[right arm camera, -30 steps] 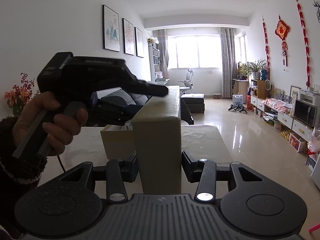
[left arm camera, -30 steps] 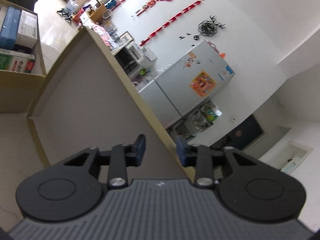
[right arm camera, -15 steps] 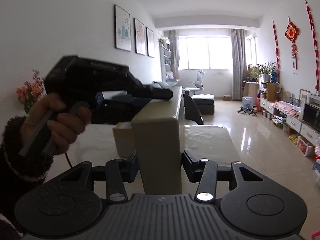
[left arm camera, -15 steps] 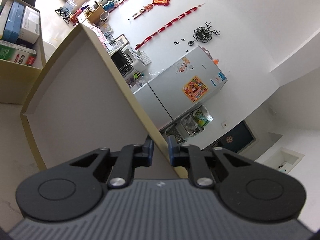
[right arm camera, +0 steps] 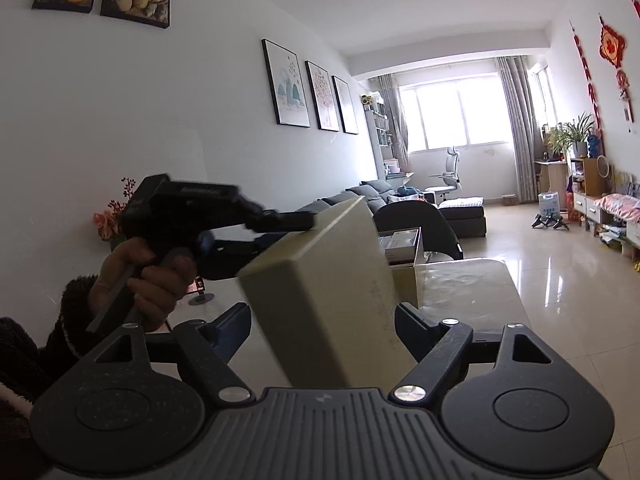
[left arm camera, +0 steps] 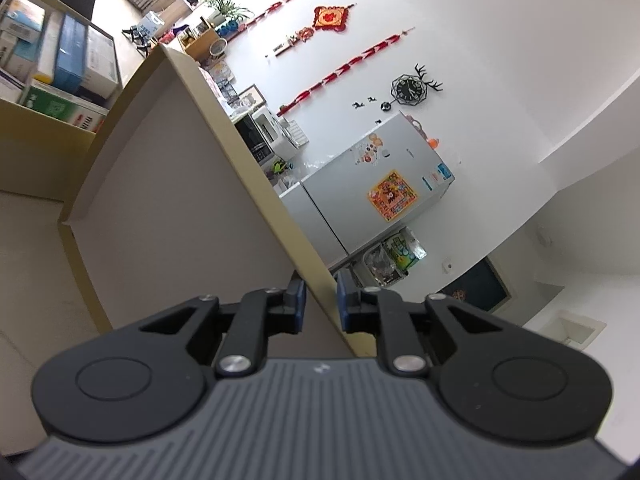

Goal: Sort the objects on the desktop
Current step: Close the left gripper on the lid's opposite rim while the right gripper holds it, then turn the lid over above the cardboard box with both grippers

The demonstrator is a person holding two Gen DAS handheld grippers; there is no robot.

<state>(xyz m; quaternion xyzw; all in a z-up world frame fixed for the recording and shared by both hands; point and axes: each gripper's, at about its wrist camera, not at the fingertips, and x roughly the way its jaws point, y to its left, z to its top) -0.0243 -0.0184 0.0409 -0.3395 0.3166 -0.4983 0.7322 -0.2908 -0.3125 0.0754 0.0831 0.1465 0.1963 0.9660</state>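
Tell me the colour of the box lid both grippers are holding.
The box lid is plain beige, khaki-tinged, no pattern; right wrist view shows it best.

Two claws (left arm camera: 319,300) (right arm camera: 323,328), one tan lid (right arm camera: 320,300), one storage box (left arm camera: 48,120).

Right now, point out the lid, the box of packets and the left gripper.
lid (left arm camera: 172,216): left wrist view, its pale inner face.
box of packets (left arm camera: 44,140): left wrist view, its near cardboard wall.
left gripper (left arm camera: 320,306): left wrist view, midway between fingertips pinching the lid's rim.
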